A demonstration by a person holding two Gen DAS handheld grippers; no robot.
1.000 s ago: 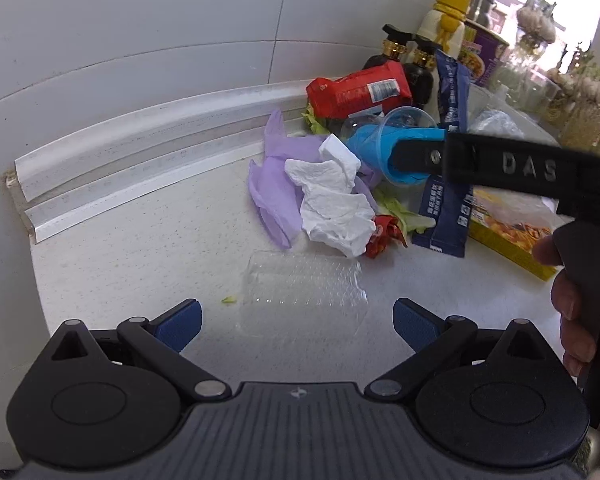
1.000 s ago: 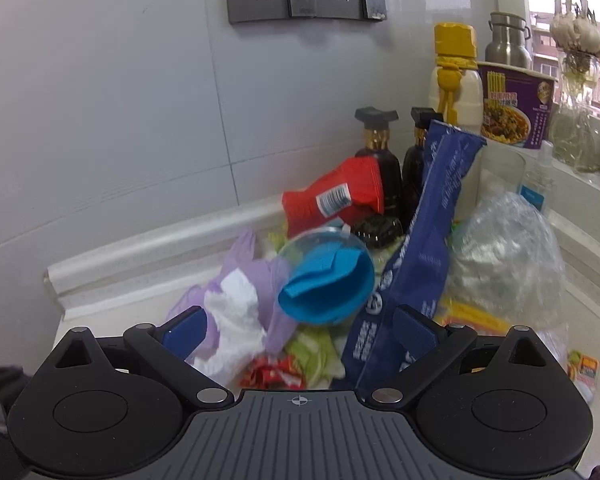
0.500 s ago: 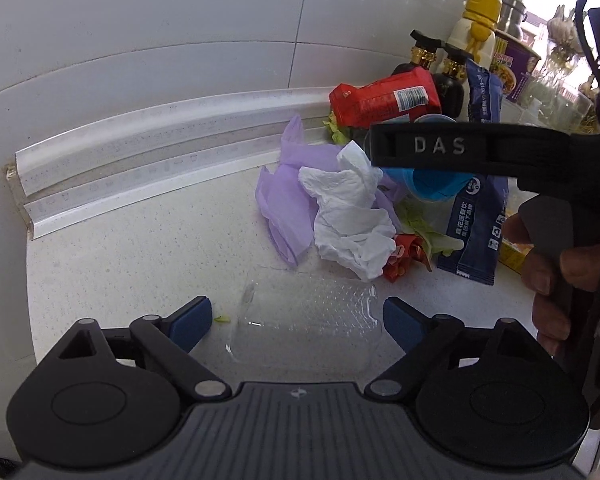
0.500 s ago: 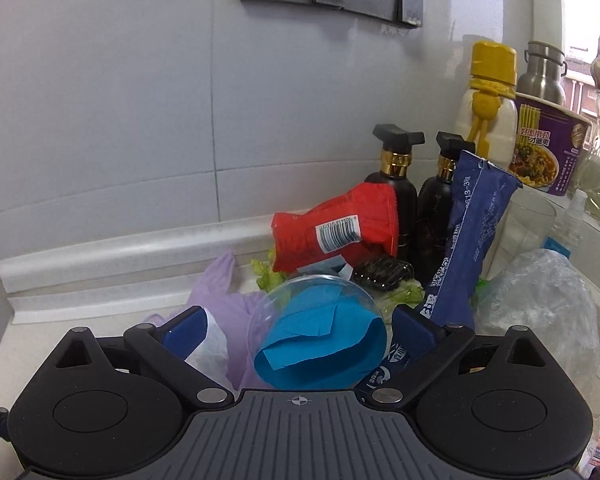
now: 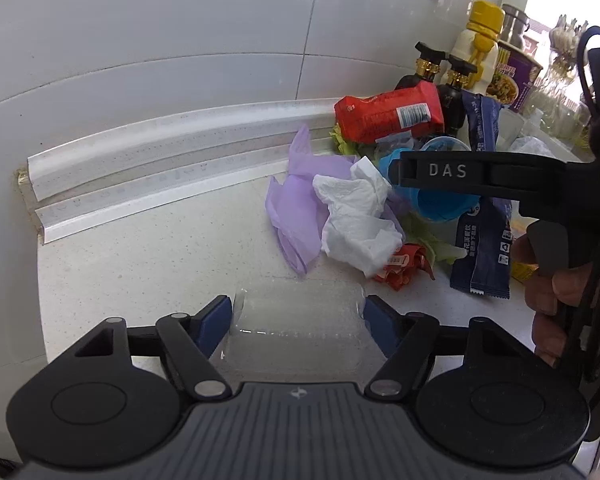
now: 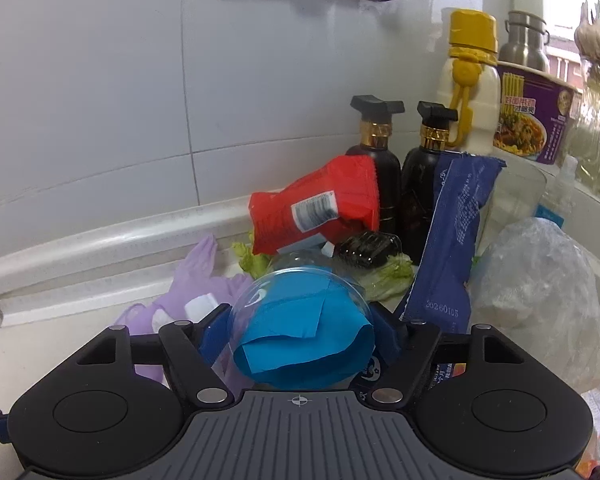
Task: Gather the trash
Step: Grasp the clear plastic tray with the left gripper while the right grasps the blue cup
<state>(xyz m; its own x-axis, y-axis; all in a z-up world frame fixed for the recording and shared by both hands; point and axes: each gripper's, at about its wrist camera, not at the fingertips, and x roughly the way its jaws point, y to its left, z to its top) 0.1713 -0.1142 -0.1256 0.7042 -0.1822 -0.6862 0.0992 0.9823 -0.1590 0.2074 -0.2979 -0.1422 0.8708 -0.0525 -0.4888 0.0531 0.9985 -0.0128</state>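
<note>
Trash differs: left view clear tray (image 5: 297, 330), right view blue-lined cup (image 6: 302, 330).

You have a clear dimpled tray (image 5: 297, 322) on the pale speckled bench (image 5: 147, 260), a lilac glove (image 5: 300, 204), a white tissue (image 5: 356, 216), a red packet (image 5: 388, 116) with a white barcode label, a navy wrapper (image 6: 450, 240) with white print, and blue paper (image 6: 300, 336) in a clear cup (image 6: 255, 300).

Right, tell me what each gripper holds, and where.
Left gripper: clear plastic tray, pads closing on its two short ends. Right gripper: clear cup stuffed with blue paper, pads on opposite sides near its rim.
</note>
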